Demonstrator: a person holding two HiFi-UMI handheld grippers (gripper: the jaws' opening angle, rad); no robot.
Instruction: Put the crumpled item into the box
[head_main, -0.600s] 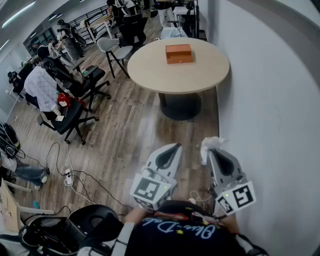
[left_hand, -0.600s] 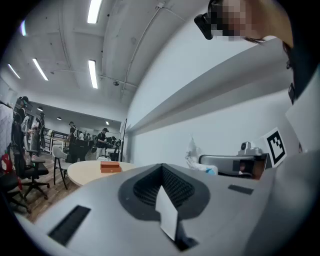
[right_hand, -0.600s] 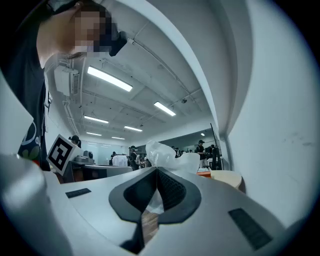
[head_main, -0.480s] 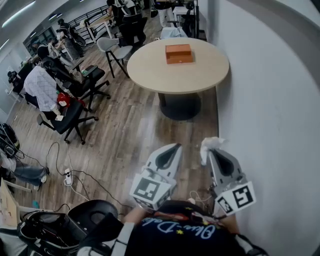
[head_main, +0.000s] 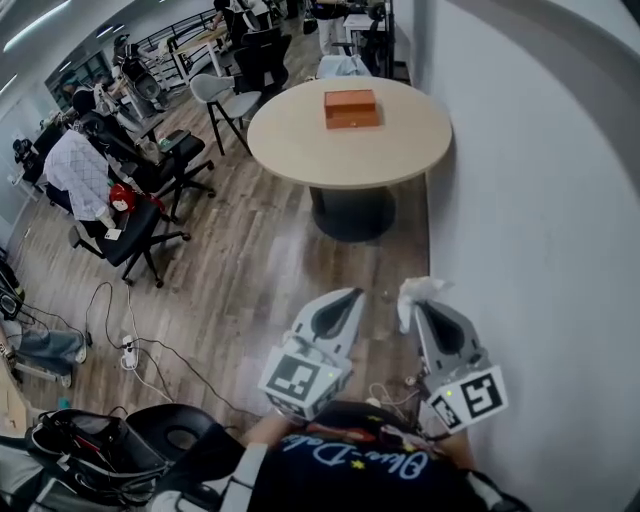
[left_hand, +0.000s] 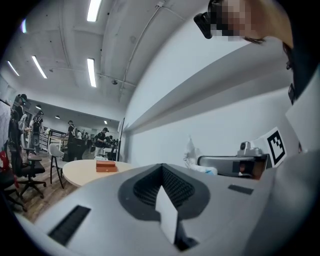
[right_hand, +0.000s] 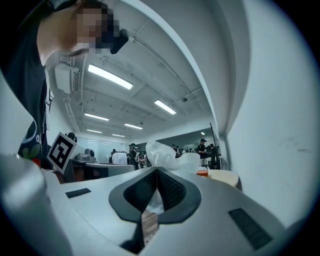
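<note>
Right gripper (head_main: 422, 306) pinches the crumpled item (head_main: 411, 291), white, wrinkly, filmy. Left gripper (head_main: 350, 296) closed, empty. Flat orange box (head_main: 352, 108) on the round table (head_main: 300, 140).

- Head view: the camera sits above the person's body and faces forward and steeply down. The left gripper (head_main: 348, 294) and right gripper (head_main: 420, 306) lie close at the lower edge. The round desk (head_main: 300, 135) with the orange box (head_main: 351, 108) lies far off at the top.
- Left gripper view: the camera rides low on that gripper and faces along its jaws, roughly level. The desk (left_hand: 75, 172) is far at left and the right gripper (left_hand: 200, 161) near at right.
- Right gripper view: same mounting. The crumpled item (right_hand: 165, 152) sits close ahead, with the desk (right_hand: 226, 176) far behind it.
- Shared: the desk and box appear in all three views.
</note>
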